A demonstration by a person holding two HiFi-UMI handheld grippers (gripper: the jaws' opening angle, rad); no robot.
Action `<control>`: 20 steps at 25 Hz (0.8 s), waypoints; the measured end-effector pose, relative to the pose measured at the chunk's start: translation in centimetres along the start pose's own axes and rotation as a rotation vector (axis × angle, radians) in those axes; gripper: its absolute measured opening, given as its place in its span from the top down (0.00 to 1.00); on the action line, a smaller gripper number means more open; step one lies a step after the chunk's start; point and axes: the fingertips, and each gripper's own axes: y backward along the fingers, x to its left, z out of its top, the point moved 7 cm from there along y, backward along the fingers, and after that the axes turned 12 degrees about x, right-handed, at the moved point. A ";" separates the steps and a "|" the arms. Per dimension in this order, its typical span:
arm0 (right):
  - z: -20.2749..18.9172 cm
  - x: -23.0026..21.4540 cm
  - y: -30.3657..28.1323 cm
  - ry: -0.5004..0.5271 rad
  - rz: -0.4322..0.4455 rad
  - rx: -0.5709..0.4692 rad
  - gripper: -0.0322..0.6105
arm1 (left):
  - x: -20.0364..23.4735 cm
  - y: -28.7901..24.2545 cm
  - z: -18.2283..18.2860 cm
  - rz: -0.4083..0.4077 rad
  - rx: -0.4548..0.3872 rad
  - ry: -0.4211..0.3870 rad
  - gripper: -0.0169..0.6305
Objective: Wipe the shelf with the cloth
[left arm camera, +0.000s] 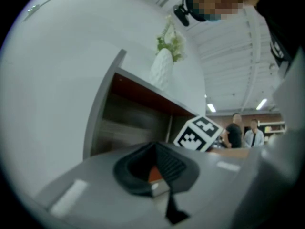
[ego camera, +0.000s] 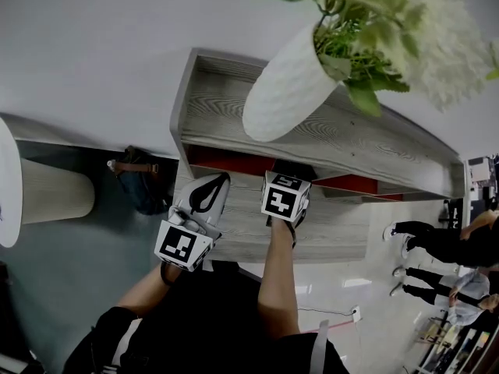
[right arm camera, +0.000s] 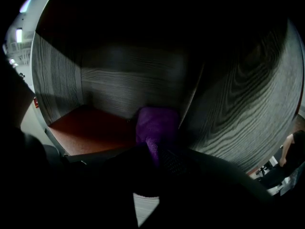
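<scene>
The grey wood-grain shelf [ego camera: 343,131] stands against the wall with a white vase [ego camera: 284,88] of greenery on its top board, and I'm working in the red-floored compartment under it. My left gripper [left arm camera: 157,173] hangs just outside the shelf front, jaws pressed together on nothing. My right gripper [right arm camera: 159,151] reaches inside, pinching the purple cloth [right arm camera: 155,125], which sits at the back corner by the side panel.

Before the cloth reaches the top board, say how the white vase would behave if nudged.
The white vase looks tall with bushy greenery above, so probably top-heavy and apt to tip. Its hard ribbed body looks ceramic, likely breakable. Its base stands near the front edge of the shelf, so it might fall.
</scene>
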 end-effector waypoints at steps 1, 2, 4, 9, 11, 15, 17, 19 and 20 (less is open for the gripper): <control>0.1 0.0 -0.1 0.002 0.001 0.004 0.84 | 0.0 0.0 -0.1 0.001 0.000 0.002 0.97; 0.2 -0.1 -0.2 0.003 0.005 0.009 0.84 | 0.0 0.1 -0.2 0.002 0.000 0.003 0.97; 0.4 0.0 -0.3 0.001 0.018 0.018 0.84 | 0.0 0.2 -0.3 0.005 -0.001 0.004 0.97; 0.8 0.4 -0.5 0.003 0.036 0.000 0.84 | -0.3 0.5 -0.4 0.012 0.000 0.008 0.97; 1.1 0.5 -0.6 0.001 0.052 -0.004 0.84 | -0.3 0.6 -0.3 0.017 -0.003 0.010 0.97; 1.4 0.9 -0.8 0.009 0.068 -0.008 0.84 | -0.3 1.0 -0.3 0.030 -0.008 0.014 0.97; 1.6 1.1 -0.9 0.015 0.077 -0.012 0.84 | -0.3 1.1 -0.4 0.036 -0.008 0.015 0.97; 1.8 1.3 -0.9 0.021 0.087 -0.019 0.84 | -0.2 1.3 -0.4 0.042 -0.008 0.016 0.97; 1.9 1.5 -0.9 0.026 0.092 -0.021 0.84 | -0.2 1.4 -0.4 0.045 -0.010 0.017 0.97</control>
